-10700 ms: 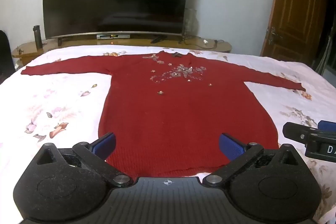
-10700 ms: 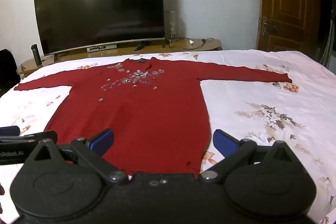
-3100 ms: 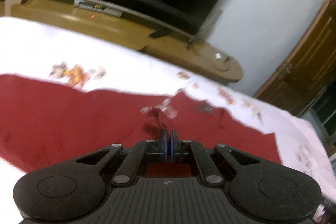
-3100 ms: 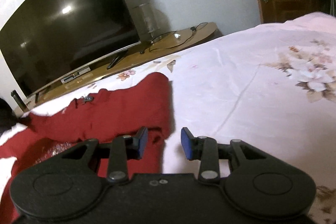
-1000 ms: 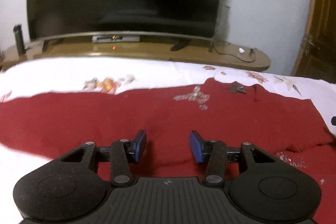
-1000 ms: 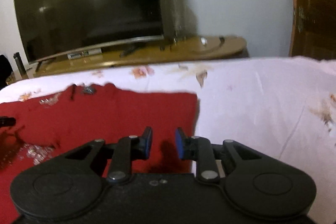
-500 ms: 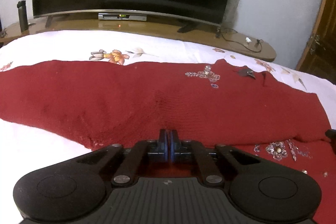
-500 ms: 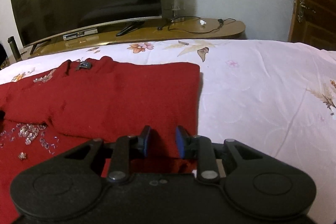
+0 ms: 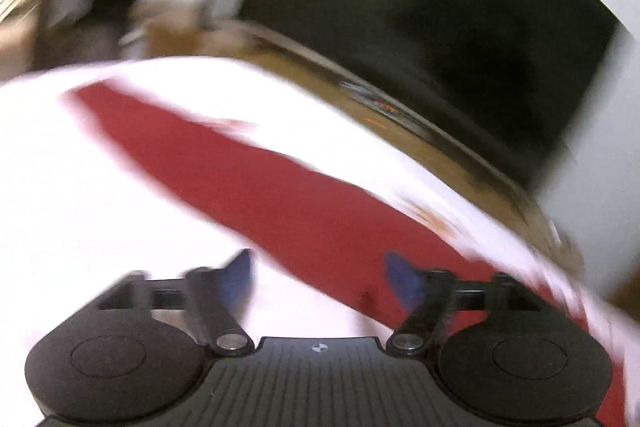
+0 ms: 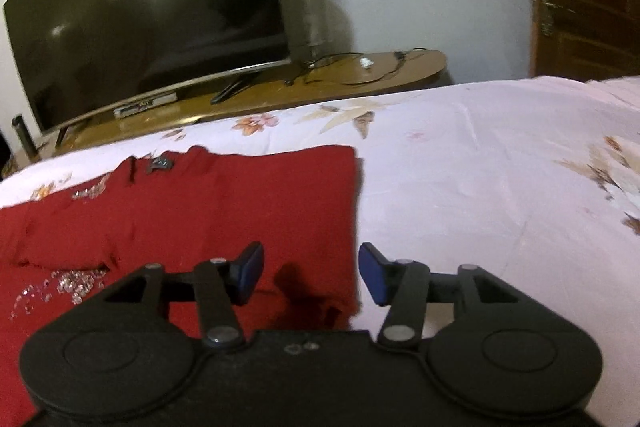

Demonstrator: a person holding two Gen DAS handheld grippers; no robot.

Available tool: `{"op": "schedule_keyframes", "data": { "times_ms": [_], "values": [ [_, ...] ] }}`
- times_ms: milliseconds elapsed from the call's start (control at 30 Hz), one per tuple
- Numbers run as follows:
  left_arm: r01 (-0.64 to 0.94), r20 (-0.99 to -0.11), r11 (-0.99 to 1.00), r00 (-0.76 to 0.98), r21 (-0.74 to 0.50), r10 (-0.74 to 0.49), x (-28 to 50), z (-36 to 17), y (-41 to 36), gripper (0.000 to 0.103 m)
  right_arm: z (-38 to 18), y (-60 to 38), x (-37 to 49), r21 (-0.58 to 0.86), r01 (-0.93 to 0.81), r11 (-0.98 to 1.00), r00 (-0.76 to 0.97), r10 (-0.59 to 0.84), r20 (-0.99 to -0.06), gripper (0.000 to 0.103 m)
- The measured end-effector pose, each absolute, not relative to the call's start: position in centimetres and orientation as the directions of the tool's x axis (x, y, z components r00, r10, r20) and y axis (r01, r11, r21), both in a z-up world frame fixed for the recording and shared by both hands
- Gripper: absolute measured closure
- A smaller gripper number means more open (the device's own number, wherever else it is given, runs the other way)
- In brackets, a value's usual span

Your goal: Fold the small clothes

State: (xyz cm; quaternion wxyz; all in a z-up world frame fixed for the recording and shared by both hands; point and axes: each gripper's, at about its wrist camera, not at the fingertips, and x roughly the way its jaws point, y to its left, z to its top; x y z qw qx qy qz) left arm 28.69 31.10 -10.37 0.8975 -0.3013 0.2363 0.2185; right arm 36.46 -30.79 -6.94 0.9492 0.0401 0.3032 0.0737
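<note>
On the bed (image 10: pixel 500 163), the left tool (image 9: pixel 318 277), clamped on the cloth half a second ago, now stands released and empty over the one red sleeve (image 9: pixel 224 167) left unfolded, whose long axis runs up-left to its cuff. Rightward, the sweater (image 10: pixel 224 211) lies with its collar toward the television (image 10: pixel 140 27); the right tool (image 10: pixel 310 273) has widened, released, straddling the folded edge. That fold looks finished.
</note>
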Motion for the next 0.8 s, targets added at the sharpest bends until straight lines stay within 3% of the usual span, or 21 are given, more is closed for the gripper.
{"op": "schedule_keyframes", "data": {
  "times_ms": [33, 100, 200, 533, 567, 600, 667, 800],
  "values": [
    [-0.579, -0.552, 0.660, 0.783, -0.480, 0.285, 27.6, -11.0, 34.0, 0.052, -6.9, -31.1, 36.2, 0.124, -0.097, 0.988, 0.808, 0.151, -0.569, 0.052],
    [-0.643, -0.560, 0.560, 0.754, -0.522, 0.343, 26.1, -12.3, 38.9, 0.053, -6.7, -31.9, 35.5, 0.138, -0.051, 0.989, 0.812, 0.121, -0.570, 0.052],
    [-0.622, -0.526, 0.495, 0.781, -0.607, 0.336, 25.3, -13.4, 44.0, 0.057, -6.5, -32.7, 34.5, 0.168, 0.019, 0.986, 0.812, 0.083, -0.577, 0.052],
    [-0.601, -0.545, 0.522, 0.791, -0.605, 0.279, 29.4, -14.1, 49.8, 0.058, -4.9, -29.7, 32.8, 0.125, 0.023, 0.992, 0.807, 0.055, -0.588, 0.052],
    [-0.613, -0.556, 0.538, 0.779, -0.579, 0.289, 29.6, -13.8, 49.7, 0.067, -4.7, -29.5, 32.7, 0.128, 0.023, 0.991, 0.809, 0.057, -0.585, 0.052],
    [-0.646, -0.592, 0.557, 0.744, -0.521, 0.309, 30.3, -13.6, 49.5, 0.100, -4.4, -29.3, 32.6, 0.131, 0.023, 0.991, 0.811, 0.058, -0.582, 0.052],
    [-0.650, -0.598, 0.563, 0.739, -0.510, 0.311, 30.3, -12.9, 49.0, 0.099, -4.1, -29.1, 32.4, 0.130, 0.020, 0.991, 0.816, 0.058, -0.575, 0.052],
    [-0.517, -0.491, 0.673, 0.833, -0.528, 0.255, 32.4, -9.4, 44.1, 0.099, -3.8, -29.4, 32.0, 0.142, 0.025, 0.990, 0.824, 0.060, -0.563, 0.052]
  ]
}}
